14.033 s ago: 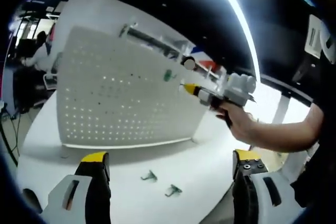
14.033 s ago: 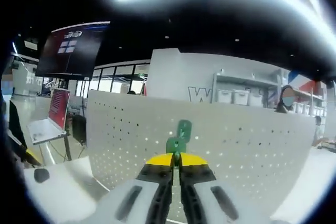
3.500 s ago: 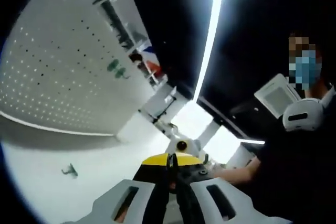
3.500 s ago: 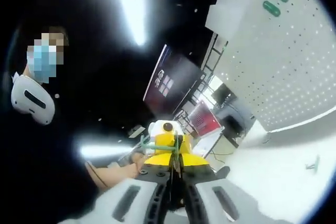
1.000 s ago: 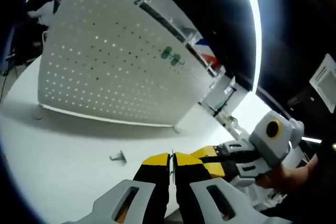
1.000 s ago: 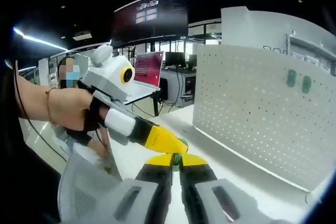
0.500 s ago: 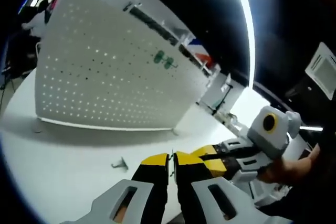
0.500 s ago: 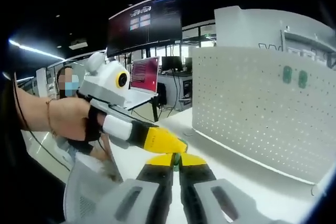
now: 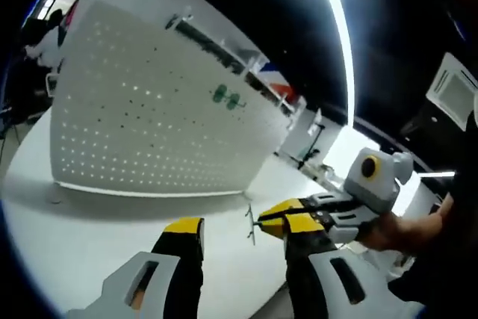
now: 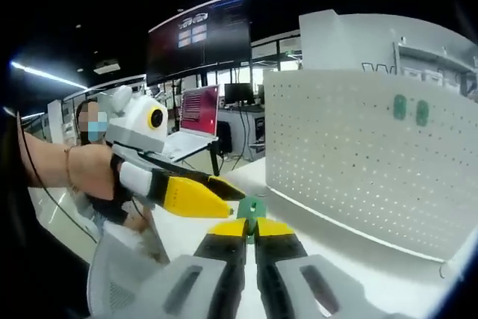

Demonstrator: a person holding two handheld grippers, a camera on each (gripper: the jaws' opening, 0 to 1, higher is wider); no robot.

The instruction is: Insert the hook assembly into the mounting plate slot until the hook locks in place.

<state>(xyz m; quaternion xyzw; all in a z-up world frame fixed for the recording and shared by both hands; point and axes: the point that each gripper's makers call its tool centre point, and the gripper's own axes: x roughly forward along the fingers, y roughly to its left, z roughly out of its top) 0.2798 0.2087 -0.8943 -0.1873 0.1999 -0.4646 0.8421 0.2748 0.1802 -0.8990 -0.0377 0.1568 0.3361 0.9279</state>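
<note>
A white pegboard mounting plate (image 9: 157,125) stands upright on a white desk (image 9: 67,214), toward its far edge, with two green hooks (image 10: 411,108) already seated near its top. The right gripper (image 10: 252,223) has its jaws pressed together on a small green hook (image 10: 252,207), held in the air above the desk. The left gripper (image 9: 237,231) has its jaws spread, holding nothing, just beside the hook. This looks like a handover. Next, probably, the right gripper carries the hook to a free slot.

White table (image 9: 45,229), dark wall screen (image 10: 198,35), red-lit laptop (image 10: 200,110), shelving unit (image 10: 429,61) behind.
</note>
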